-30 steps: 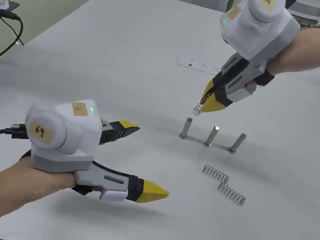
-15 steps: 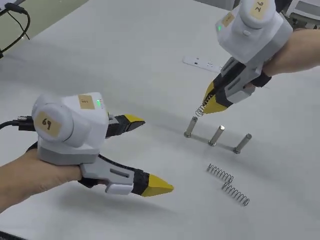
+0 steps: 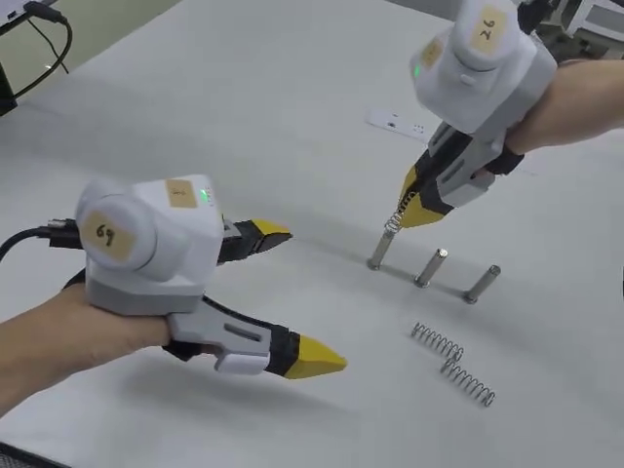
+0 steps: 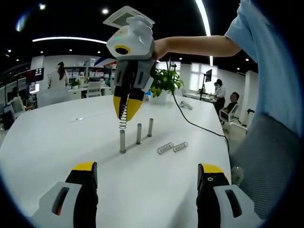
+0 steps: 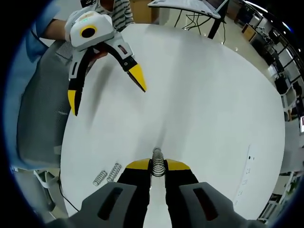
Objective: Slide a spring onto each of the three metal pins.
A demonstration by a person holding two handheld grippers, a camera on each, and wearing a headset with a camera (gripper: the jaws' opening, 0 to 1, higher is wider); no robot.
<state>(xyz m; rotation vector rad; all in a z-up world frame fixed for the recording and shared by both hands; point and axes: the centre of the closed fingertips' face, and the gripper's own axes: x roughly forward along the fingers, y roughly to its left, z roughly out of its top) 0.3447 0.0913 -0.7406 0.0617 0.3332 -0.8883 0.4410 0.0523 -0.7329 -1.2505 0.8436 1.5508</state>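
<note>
Fingers (image 3: 426, 206) of the right gripper (image 3: 414, 213) squeeze a spring (image 3: 394, 220) just above the end pin (image 3: 379, 251), the left gripper (image 3: 314, 297) has its fingers wide apart, and a small tilt could make the spring miss or bend.

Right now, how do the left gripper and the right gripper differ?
The left gripper has its jaws wide open and holds nothing; the right gripper is shut on a spring. The left gripper lies nearly level over the table, apart from the pins; the right gripper points down, its spring just above the end pin of the row. Both have yellow tips and white bodies.
</note>
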